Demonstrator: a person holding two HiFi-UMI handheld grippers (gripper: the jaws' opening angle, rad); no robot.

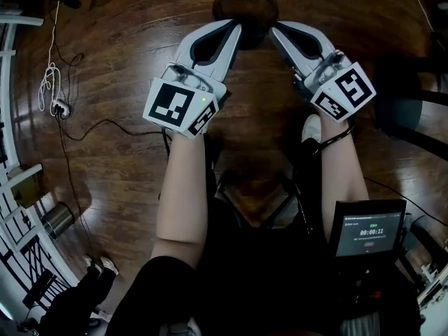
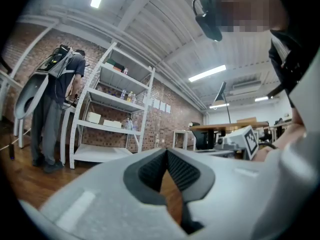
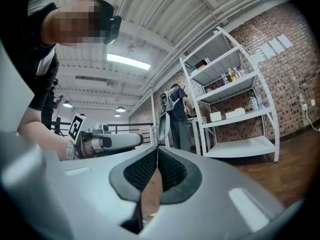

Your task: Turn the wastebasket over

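The wastebasket (image 1: 245,7) stands on the wooden floor (image 1: 126,82) at the far edge of the head view, a small, round, dark brown thing. From straight above I cannot say for certain whether its mouth or its base faces up.

It looks light and stiff-walled, so it should tip and roll over without much effort. A dark, smooth wall may slide under a weak pinch. The rim seems the best place to take hold: a thin edge that the ribbed pads (image 2: 186,171) can close across. One grip on the rim would do the lifting, while the other steadies the opposite side or the base as it comes round. A grip low on the wall would probably only push it across the floor.

The left hand-held gripper (image 1: 232,25) and the right hand-held gripper (image 1: 274,28) reach forward side by side. Their tips frame the basket in the head view, the left at its left edge and the right at its right edge. Both are clenched, with the jaw tips meeting and nothing between them. Each gripper's own view looks out level across the room at shelving and brick wall, with no basket in sight. I therefore judge that the basket sits below the jaws, near them but apart and not yet touched. Either hand-held gripper must spread its jaws and dip toward the rim before anything can be turned.
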